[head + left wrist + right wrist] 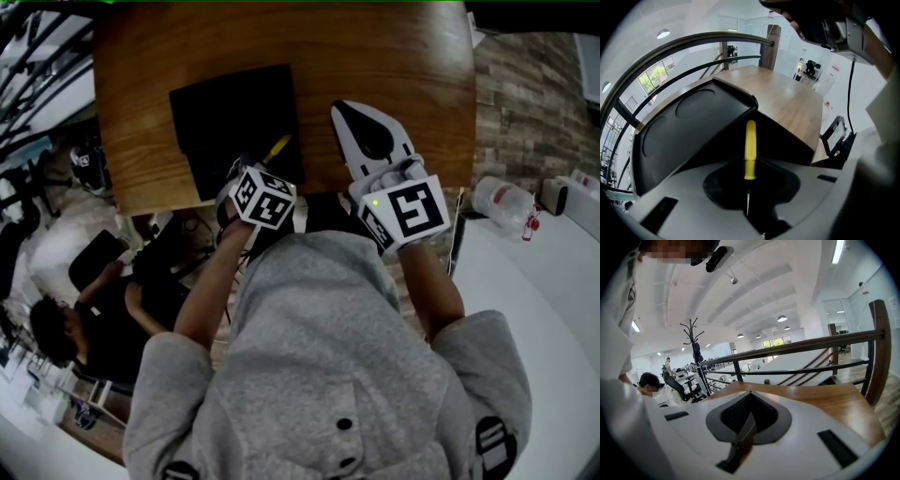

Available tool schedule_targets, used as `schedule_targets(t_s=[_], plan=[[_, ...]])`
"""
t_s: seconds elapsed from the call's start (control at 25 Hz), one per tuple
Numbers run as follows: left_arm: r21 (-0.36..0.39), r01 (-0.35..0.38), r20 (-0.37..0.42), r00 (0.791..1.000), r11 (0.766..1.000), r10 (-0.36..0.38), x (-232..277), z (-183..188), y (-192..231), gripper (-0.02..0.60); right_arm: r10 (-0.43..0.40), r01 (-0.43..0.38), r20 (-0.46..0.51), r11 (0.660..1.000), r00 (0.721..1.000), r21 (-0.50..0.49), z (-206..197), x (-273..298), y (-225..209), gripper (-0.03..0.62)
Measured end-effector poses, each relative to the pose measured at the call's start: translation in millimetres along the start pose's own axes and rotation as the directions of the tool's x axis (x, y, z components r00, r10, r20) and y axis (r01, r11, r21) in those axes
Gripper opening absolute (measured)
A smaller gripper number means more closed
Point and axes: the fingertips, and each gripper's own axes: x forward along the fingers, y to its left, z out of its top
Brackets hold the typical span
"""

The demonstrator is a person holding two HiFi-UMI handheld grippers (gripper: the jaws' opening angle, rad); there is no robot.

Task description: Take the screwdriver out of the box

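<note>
I have the screwdriver (749, 149) clamped by its thin shaft in my left gripper (749, 190). Its yellow handle pokes ahead over the open black box (689, 126), a hold I judge good for lifting it out. My right gripper (749, 394) is closed on nothing and waits over the table (825, 404) beside the box, out of the way. Only the left gripper view shows the grip; the head view shows just a yellow sliver at the box's near corner.
</note>
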Motion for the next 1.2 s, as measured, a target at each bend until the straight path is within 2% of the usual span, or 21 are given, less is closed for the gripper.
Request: schedule_targets(t_s=[0.32,0.72,1.2], plan=[[0.033,-0.007,0.011,1.000,0.999,0.006,-9,-3,-2,0.083,-0.012,0.012,0.019,1.000,1.000,-0.004,4,-7,8,0.015],[0.083,-0.043,0.067,0.997,0.996,0.038,-29,-3,-3,0.081,-0.037,0.037,0.047,0.999,0.998,-0.017,8,-24,24,0.015],[0.037,-0.100,0.166,0.982,0.994,0.092,-75,-13,5,0.081,-0.083,0.087,0.091,0.995,0.992,-0.040,20,-58,54,0.015]])
